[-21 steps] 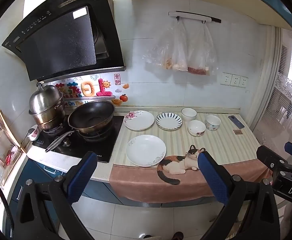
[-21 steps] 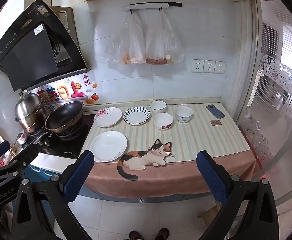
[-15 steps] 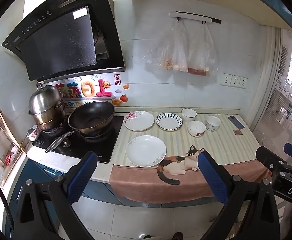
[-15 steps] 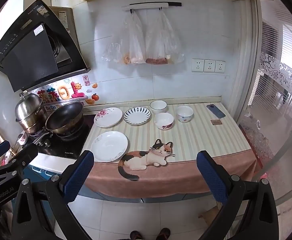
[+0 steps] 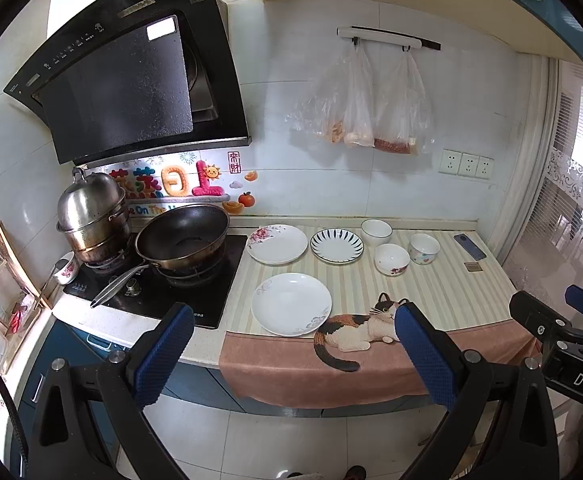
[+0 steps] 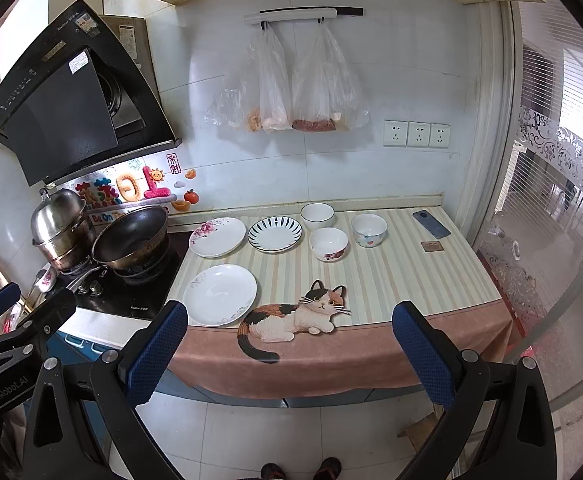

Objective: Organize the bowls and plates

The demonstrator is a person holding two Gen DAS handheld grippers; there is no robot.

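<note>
Almost nothing is changing since the earlier pictures: the plates and bowls are sitting in the same spots, and both tools are still hanging back over the floor. The big white plate (image 6: 220, 294) is lying near the front edge of the tabletop (image 6: 407, 276), just beside the cat picture (image 6: 295, 318). Behind it, the flower plate (image 6: 217, 237) and the striped plate (image 6: 275, 234) are sitting side by side. Three bowls (image 6: 328, 243) are standing close together to their right, with bare striped room in front of them. The left tool (image 5: 293, 354) is spread wide and holding nothing. The right tool (image 6: 289, 356) is spread wide too, also holding nothing.
</note>
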